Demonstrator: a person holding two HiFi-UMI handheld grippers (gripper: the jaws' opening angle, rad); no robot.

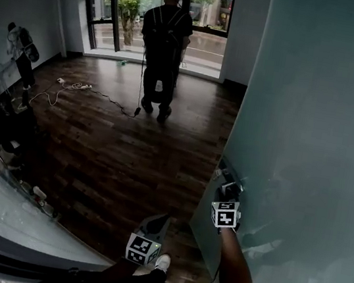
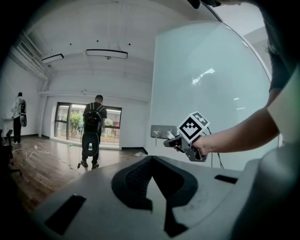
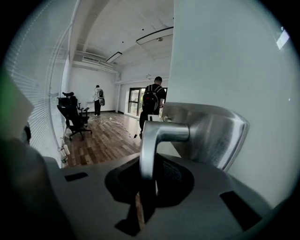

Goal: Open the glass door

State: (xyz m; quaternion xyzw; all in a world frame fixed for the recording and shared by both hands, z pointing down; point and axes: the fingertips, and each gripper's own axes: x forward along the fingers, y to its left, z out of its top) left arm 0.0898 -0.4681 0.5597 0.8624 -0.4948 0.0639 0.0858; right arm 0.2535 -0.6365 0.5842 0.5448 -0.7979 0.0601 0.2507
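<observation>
The right gripper (image 1: 228, 191) clamps the silver metal lever handle (image 3: 159, 133) of the frosted glass door (image 1: 319, 127) at 3 o'clock, while the left gripper (image 1: 159, 221) hangs closed and empty.

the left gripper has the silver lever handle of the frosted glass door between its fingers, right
Not quite: it is the right gripper that has the silver metal lever handle of the frosted glass door between its fingers. The right gripper view shows it.
</observation>
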